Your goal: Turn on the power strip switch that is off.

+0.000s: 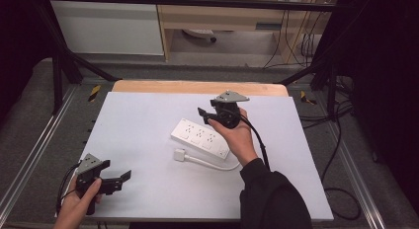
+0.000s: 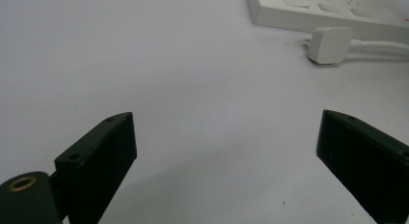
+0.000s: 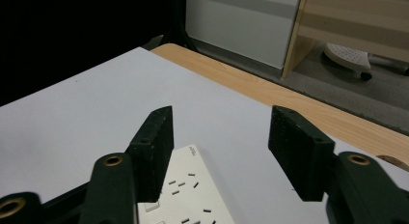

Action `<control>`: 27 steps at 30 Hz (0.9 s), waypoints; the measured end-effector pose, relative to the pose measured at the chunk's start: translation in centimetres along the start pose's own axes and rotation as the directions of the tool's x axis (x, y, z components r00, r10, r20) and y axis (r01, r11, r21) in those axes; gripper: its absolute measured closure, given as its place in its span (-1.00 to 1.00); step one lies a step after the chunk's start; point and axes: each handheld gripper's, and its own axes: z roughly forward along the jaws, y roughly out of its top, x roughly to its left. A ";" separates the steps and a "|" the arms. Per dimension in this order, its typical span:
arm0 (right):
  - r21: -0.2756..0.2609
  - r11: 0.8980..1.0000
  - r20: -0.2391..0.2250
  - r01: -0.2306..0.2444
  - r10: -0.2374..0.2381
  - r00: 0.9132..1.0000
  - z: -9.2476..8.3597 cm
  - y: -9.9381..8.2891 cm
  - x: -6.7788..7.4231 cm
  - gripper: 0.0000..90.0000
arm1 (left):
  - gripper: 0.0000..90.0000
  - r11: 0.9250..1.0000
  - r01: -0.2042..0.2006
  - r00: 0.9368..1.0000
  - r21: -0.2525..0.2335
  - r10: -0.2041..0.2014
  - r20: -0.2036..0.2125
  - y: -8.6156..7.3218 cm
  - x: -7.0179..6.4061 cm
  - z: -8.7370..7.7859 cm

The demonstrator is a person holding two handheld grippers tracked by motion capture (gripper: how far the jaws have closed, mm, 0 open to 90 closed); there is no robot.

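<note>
A white power strip (image 1: pixel 200 137) lies at an angle in the middle of the white table top (image 1: pixel 148 115). Its white plug (image 1: pixel 179 155) rests just in front of it, and the white cable (image 1: pixel 212 163) curls back toward the strip. My right gripper (image 1: pixel 206 108) hovers over the strip's far end, open and holding nothing; in the right gripper view (image 3: pixel 223 120) the strip (image 3: pixel 185 195) sits below its left jaw. At the table's near left corner my left gripper (image 1: pixel 117 170) is open wide and empty (image 2: pixel 226 122), facing the plug (image 2: pixel 329 44) and strip (image 2: pixel 328 11) from a distance.
A wooden strip (image 1: pixel 197 87) runs along the table's far edge, with a cabinet (image 1: pixel 222 17) and a white panel (image 1: pixel 108 26) behind it. Black frame bars (image 1: pixel 59 61) flank the table. Cables (image 1: pixel 336 140) trail on the floor at the right.
</note>
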 end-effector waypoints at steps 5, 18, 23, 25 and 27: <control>0.008 1.000 0.012 0.002 -0.002 1.000 0.9 -0.3 0.4 0.09 | -0.85 1.000 0.001 1.000 0.001 -0.001 0.000 0.0 0.0 0.0; 0.002 1.000 0.021 0.022 -0.022 1.000 3.1 -1.4 1.4 0.61 | -0.85 1.000 -0.005 1.000 0.003 0.005 -0.003 0.0 0.1 0.0; 0.001 1.000 0.012 0.031 -0.031 0.999 3.5 -1.8 1.5 0.77 | -0.85 1.000 -0.005 1.000 0.003 0.005 -0.008 -0.1 0.1 0.0; 0.002 1.000 0.012 0.029 -0.029 0.999 3.7 -1.9 1.5 0.81 | -0.85 1.000 -0.004 1.000 0.003 0.004 -0.008 -0.1 0.2 0.0; 0.006 1.000 0.010 0.028 -0.028 1.000 3.9 -2.2 1.5 0.85 | -0.85 1.000 -0.003 1.000 0.001 0.003 -0.007 -0.1 0.1 0.0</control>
